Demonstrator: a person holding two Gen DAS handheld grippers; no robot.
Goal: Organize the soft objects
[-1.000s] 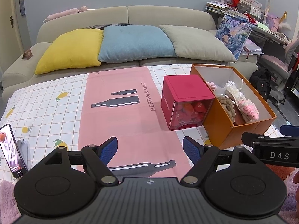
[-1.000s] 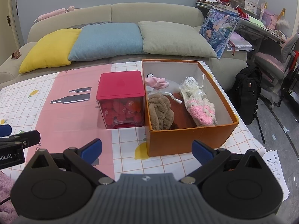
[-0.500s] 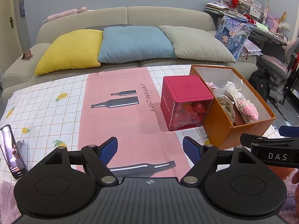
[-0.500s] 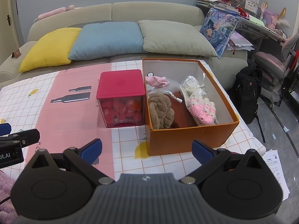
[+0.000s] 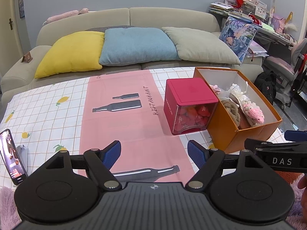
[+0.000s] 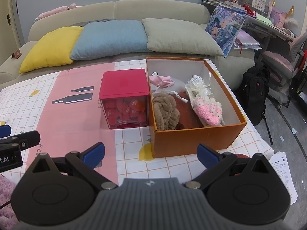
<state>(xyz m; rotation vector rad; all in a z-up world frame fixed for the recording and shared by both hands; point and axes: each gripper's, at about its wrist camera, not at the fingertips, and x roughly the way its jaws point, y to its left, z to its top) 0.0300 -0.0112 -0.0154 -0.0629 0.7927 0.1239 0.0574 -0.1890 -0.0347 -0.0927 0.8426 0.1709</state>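
Lying flat: printed tablecloth point(image 6: 80, 115), smooth cloth-like sheet, matt, faintly creased.
Standing on it: orange box point(image 6: 191, 140), matt cardboard outside, white paper-like lining inside.
Sitting within: brown knot point(image 6: 166, 111), plush and fuzzy; crocheted piece point(image 6: 208, 110), knobbly pink and cream yarn; pink cloth point(image 6: 161, 80), thin and soft.
Standing beside: red container point(image 6: 124, 99), smooth opaque plastic lid, clear glossy plastic walls.
Showing in foreground: left gripper point(image 5: 154, 151) and right gripper point(image 6: 150, 153), matt black plastic bodies, ribbed grey housing, textured blue pads, small bright metal pins.
Leaning at the left edge: phone point(image 5: 12, 159), glossy screen.
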